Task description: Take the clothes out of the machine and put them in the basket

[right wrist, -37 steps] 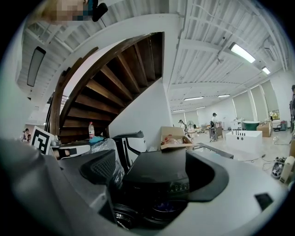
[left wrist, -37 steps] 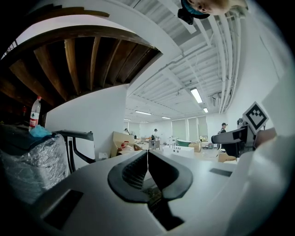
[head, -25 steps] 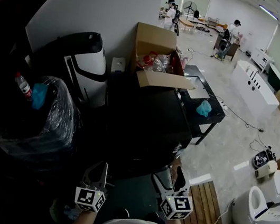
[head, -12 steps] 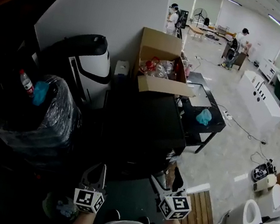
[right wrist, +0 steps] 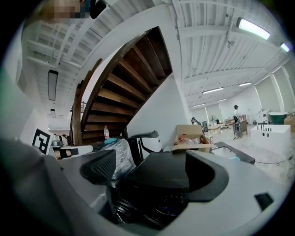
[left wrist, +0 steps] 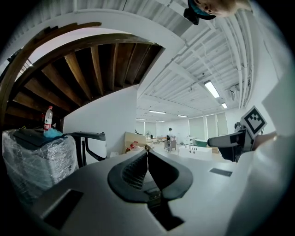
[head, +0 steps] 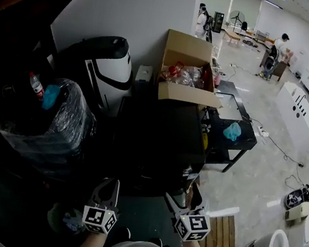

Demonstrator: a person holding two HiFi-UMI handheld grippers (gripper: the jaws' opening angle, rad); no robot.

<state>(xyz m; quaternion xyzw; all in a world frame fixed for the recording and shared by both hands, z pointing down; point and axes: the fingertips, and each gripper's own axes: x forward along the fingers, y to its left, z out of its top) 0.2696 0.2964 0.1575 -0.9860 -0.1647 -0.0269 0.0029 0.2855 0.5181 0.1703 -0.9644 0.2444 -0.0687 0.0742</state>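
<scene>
Before the dark machine (head: 160, 139), its front toward them, left gripper (head: 109, 188) is closed empty, right gripper (head: 186, 198) spread empty.

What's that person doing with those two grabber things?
A person stands in front of a dark machine, holding a gripper in each hand. The left gripper has its jaws together with nothing in them. The right gripper has its jaws apart, pointed at the machine, and is empty too. Neither one holds any clothes.
</scene>
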